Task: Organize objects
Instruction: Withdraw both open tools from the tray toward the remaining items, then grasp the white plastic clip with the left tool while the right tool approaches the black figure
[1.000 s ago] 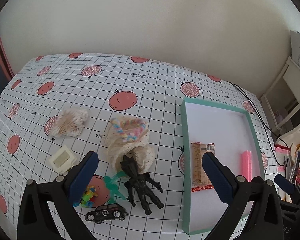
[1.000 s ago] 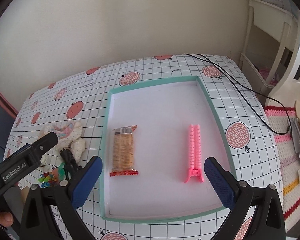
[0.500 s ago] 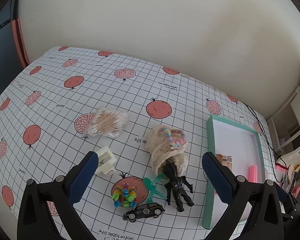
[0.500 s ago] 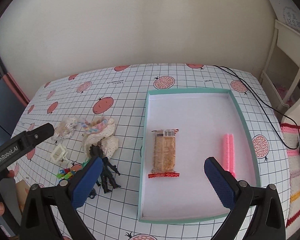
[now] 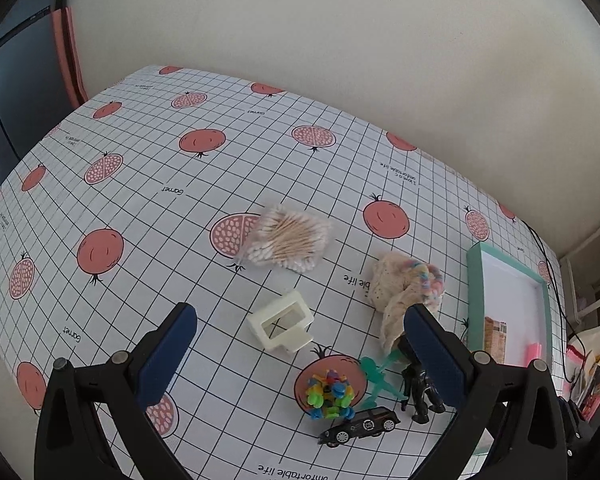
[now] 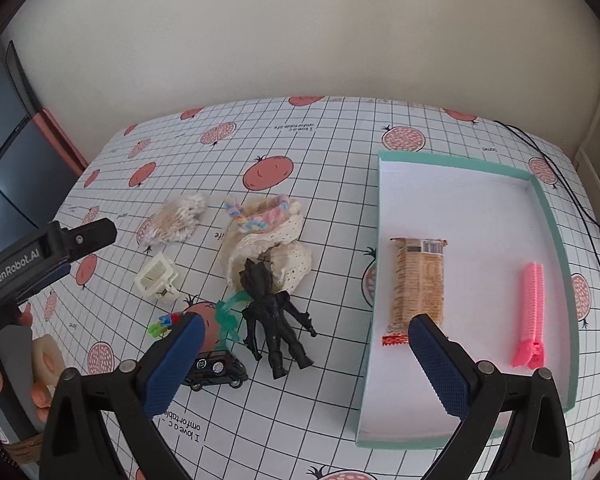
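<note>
A teal-rimmed white tray (image 6: 550,216) (image 5: 476,280) holds a snack bar (image 6: 418,284) and a pink clip (image 6: 531,312). Left of it on the pomegranate tablecloth lie a black figure (image 6: 274,316) (image 5: 420,392), a black toy car (image 6: 216,368) (image 5: 360,428), a green toy (image 6: 228,314), a colourful bead cluster (image 5: 330,398), a cream hair claw (image 5: 282,322) (image 6: 156,278), a bag of cotton swabs (image 5: 288,240) (image 6: 178,218) and a lace cloth with a pastel scrunchie (image 6: 266,236) (image 5: 408,288). My left gripper (image 5: 300,340) hangs open above the claw. My right gripper (image 6: 306,344) is open above the figure.
A black cable (image 6: 580,200) runs along the table's right edge past the tray. A hand (image 6: 4,376) holds the left gripper's body (image 6: 40,256) at the left. White furniture stands off the right edge. A dark panel stands left of the table.
Both grippers have swung left. The left wrist view has moved from the tray to the swabs and hair claw; the right wrist view has moved from the tray to the toys.
</note>
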Action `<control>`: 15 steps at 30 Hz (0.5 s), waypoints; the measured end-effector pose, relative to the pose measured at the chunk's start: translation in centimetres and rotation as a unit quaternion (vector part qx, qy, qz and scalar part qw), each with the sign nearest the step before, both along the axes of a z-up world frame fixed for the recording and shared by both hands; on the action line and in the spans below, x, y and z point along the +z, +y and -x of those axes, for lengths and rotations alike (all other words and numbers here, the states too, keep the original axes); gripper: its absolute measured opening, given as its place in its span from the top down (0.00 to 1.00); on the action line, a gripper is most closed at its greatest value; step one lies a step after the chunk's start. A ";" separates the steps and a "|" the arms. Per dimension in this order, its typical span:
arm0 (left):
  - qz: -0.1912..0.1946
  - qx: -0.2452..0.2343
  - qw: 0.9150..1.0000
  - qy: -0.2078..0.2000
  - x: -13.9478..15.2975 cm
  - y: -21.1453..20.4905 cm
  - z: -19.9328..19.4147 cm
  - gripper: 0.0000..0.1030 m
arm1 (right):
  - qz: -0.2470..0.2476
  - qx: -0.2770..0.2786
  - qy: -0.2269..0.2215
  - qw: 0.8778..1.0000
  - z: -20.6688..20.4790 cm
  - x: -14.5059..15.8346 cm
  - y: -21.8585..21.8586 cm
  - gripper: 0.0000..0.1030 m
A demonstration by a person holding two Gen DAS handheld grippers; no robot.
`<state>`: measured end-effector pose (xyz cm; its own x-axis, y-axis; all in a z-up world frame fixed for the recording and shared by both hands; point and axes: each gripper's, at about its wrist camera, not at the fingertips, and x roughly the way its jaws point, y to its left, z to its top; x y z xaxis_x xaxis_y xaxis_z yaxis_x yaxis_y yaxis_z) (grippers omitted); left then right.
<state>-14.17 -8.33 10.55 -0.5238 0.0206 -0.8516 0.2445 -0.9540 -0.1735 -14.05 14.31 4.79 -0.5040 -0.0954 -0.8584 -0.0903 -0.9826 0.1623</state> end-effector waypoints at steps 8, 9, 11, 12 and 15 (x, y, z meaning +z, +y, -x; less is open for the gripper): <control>-0.016 -0.003 0.998 -0.062 -3.3 -0.8 0.5 0.00 | -0.003 0.007 -0.025 1.000 0.8 -2.1 -1.3 0.03; -0.018 0.003 0.998 -0.064 -3.6 -1.2 0.5 0.00 | -0.001 0.007 -0.026 1.000 0.8 -2.3 -1.4 0.04; -0.018 0.011 0.997 -0.068 -4.1 -1.8 0.6 0.00 | 0.001 0.007 -0.028 1.000 1.0 -2.5 -1.5 0.05; -0.019 0.014 0.997 -0.071 -4.4 -2.0 0.7 0.00 | 0.001 0.007 -0.028 1.000 1.1 -2.7 -1.6 0.06; -0.026 0.016 0.997 -0.074 -5.1 -2.3 0.9 0.00 | 0.004 0.004 -0.032 0.999 1.4 -3.1 -1.6 0.08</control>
<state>-15.08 -10.59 5.43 -0.3929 0.0515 -0.9181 0.3015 -0.9360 -0.1815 -15.40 12.76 1.72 -0.4467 -0.1064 -0.8883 -0.0937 -0.9819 0.1647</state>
